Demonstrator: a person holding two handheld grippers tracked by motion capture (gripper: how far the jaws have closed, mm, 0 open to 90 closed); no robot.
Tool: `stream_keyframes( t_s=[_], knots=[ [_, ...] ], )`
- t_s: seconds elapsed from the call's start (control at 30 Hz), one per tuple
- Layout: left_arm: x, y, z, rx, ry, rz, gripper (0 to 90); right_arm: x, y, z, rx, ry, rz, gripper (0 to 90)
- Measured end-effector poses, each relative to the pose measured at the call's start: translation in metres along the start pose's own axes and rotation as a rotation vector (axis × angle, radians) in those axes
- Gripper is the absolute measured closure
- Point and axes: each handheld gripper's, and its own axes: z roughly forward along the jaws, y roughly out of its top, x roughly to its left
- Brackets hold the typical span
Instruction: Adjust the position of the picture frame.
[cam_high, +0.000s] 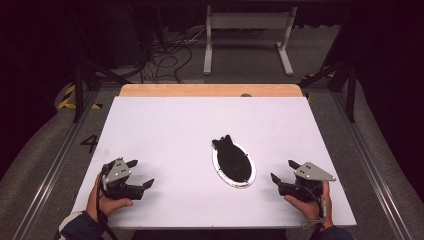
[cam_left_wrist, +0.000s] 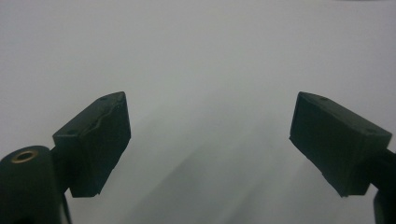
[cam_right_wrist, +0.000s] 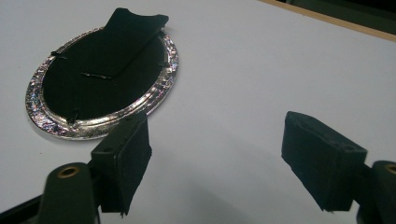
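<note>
Near right gripper (cam_right_wrist: 215, 154), frame (cam_right_wrist: 100, 74) face down

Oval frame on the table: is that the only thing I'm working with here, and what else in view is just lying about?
In the job:
oval frame, face down, black back and stand up, silver rim
left gripper, open, empty
right gripper, open, empty, nearer the frame

Just lying about:
white table under it all
white stand on the floor behind
cables on the floor

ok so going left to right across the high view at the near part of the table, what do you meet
left tongs open in the person's left hand → oval silver-rimmed frame lying back side up, black stand flap toward the far side → right tongs open in the right hand
</note>
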Motion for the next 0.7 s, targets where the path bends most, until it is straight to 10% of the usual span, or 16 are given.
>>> stream_keyframes(
  t_s=[0.47, 0.7],
  knots=[
    [-0.006, 0.005, 0.006, 0.006, -0.010, 0.033, 21.0, 0.002, 0.003, 0.007, 0.025, 0.018, -0.009, 30.7],
    [-0.005, 0.012, 0.018, 0.063, -0.081, 0.036, 63.7, 0.001, 0.010, 0.022, 0.058, 0.061, -0.003, 60.4]
  ],
)
